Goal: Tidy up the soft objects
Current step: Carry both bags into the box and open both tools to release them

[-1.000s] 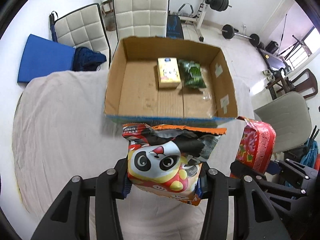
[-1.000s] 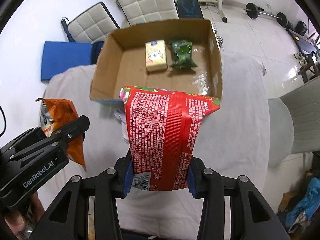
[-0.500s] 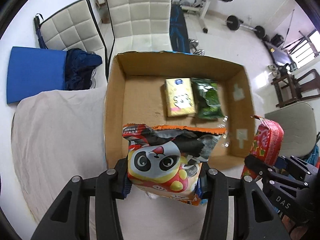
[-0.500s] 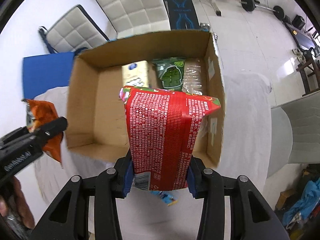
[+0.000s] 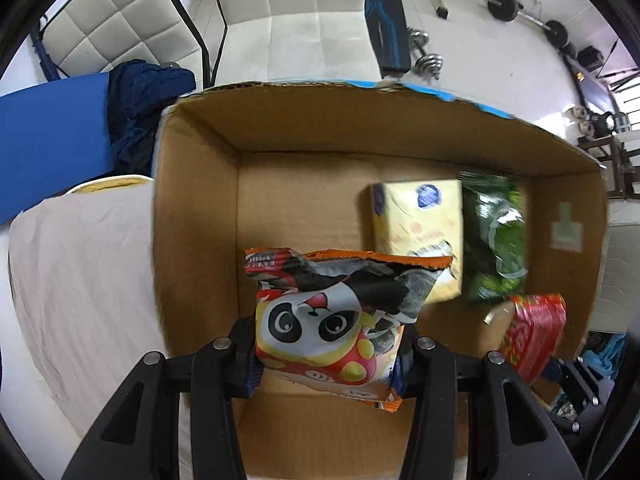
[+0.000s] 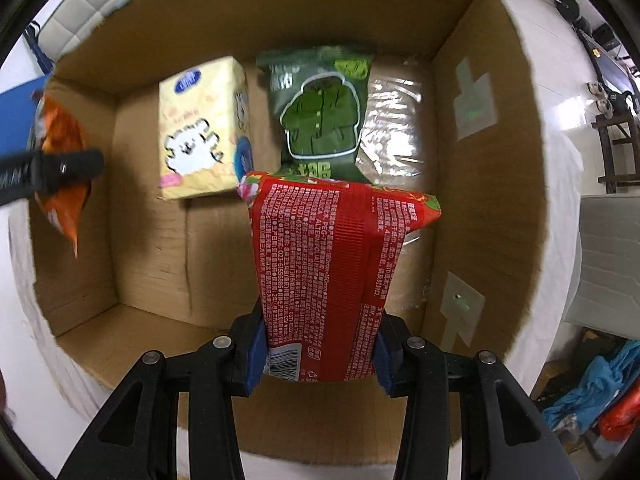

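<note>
My left gripper (image 5: 326, 354) is shut on an orange snack bag with a panda face (image 5: 332, 320) and holds it over the near left part of an open cardboard box (image 5: 192, 216). My right gripper (image 6: 318, 354) is shut on a red snack pack (image 6: 332, 264) and holds it above the box's floor (image 6: 160, 248), right of centre. On the floor lie a yellow tissue pack (image 6: 200, 128), a green packet (image 6: 320, 112) and a clear wrapper (image 6: 392, 120). The red pack shows at the right in the left wrist view (image 5: 536, 332); the panda bag shows at the left in the right wrist view (image 6: 60, 152).
The box stands on a table with a pale cloth (image 5: 80, 264). Behind it are white padded chairs (image 5: 296, 12), a blue mat (image 5: 48, 132), a dark garment (image 5: 144, 96) and gym weights (image 5: 428, 60). A grey chair seat (image 6: 612, 256) is to the right.
Both grippers have moved forward and down with their bags, from in front of the box to over its inside. The box now fills both views.
</note>
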